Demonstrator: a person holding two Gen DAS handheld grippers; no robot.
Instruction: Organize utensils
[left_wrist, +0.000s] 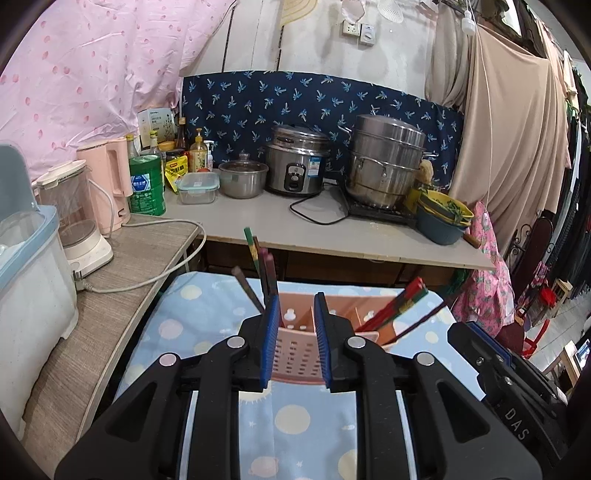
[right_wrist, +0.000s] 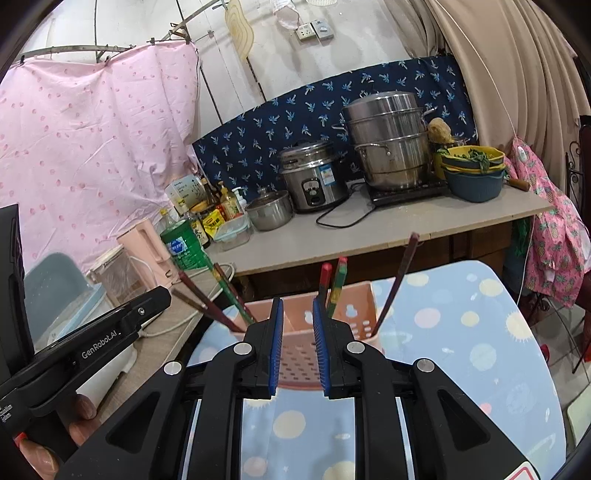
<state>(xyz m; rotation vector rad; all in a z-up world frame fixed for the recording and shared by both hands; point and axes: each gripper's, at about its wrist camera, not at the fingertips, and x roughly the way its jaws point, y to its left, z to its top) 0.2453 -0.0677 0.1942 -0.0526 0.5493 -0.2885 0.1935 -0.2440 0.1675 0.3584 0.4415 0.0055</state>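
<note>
A pink slotted utensil holder (left_wrist: 295, 354) stands on a blue dotted cloth (left_wrist: 291, 421), right in front of both grippers; it also shows in the right wrist view (right_wrist: 299, 354). Several chopsticks stand in it: dark and green ones (left_wrist: 264, 271) at its left, red ones (left_wrist: 399, 304) leaning right. In the right wrist view the chopsticks show as a left bunch (right_wrist: 218, 299), red-tipped ones (right_wrist: 334, 282) in the middle and a dark one (right_wrist: 400, 277) at the right. My left gripper (left_wrist: 297, 306) is open and empty. My right gripper (right_wrist: 297, 310) is open and empty.
A grey counter (left_wrist: 280, 225) behind holds a rice cooker (left_wrist: 297, 164), steamer pot (left_wrist: 384, 160), small lidded pot (left_wrist: 242, 179), bowls (left_wrist: 443, 216), bottles and a green tin (left_wrist: 147, 184). A side shelf (left_wrist: 110, 295) at left holds a pink kettle (left_wrist: 107, 181) and blender.
</note>
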